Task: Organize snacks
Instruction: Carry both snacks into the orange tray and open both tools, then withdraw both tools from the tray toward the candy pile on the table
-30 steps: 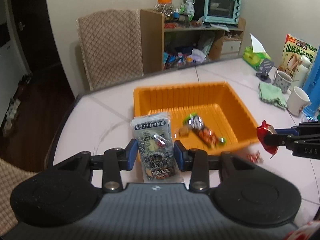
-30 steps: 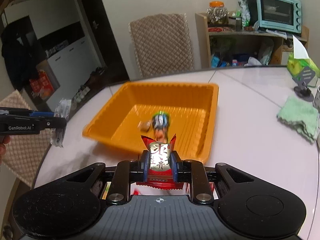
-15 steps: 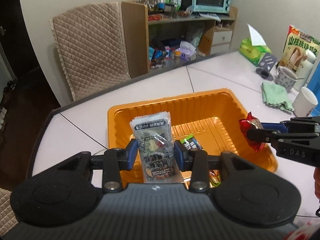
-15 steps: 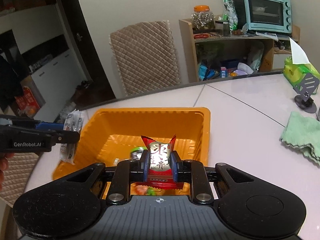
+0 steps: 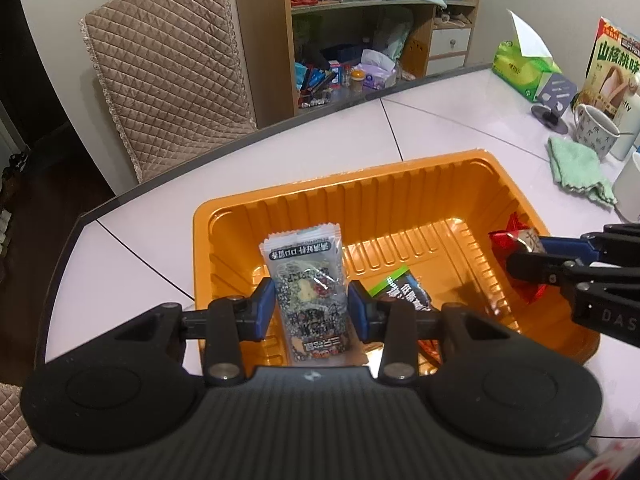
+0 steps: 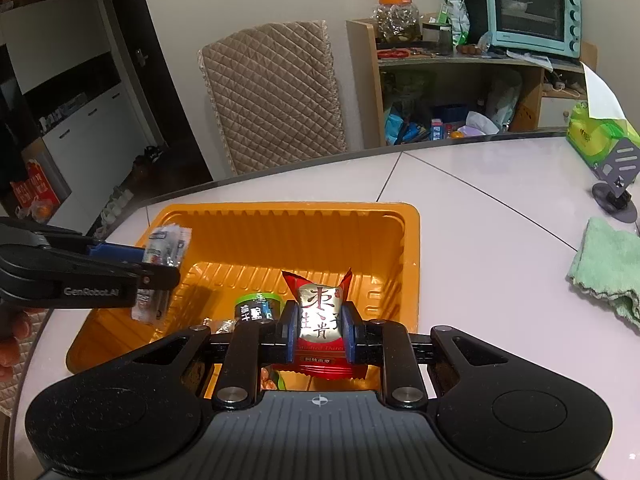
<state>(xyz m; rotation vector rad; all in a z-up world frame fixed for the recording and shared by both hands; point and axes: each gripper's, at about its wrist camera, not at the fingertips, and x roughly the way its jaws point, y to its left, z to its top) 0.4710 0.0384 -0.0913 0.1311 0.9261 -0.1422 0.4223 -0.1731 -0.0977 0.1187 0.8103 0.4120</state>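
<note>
The left gripper [image 5: 311, 307], its side printed "GenRobot.AI", has its jaws clamped on a grey speckled plastic snack packet [image 5: 308, 292] with printed characters too small to read, while the right gripper [image 6: 317, 330], marked "DAS…", pinches a red and gold foil snack pouch [image 6: 320, 320] bearing large Chinese characters. A second ago both hung near the front edge of the ribbed orange plastic tray [image 5: 360, 196]; now both packets are over its interior, above a green-and-black wrapped snack [image 5: 400, 288] on the tray floor.
</note>
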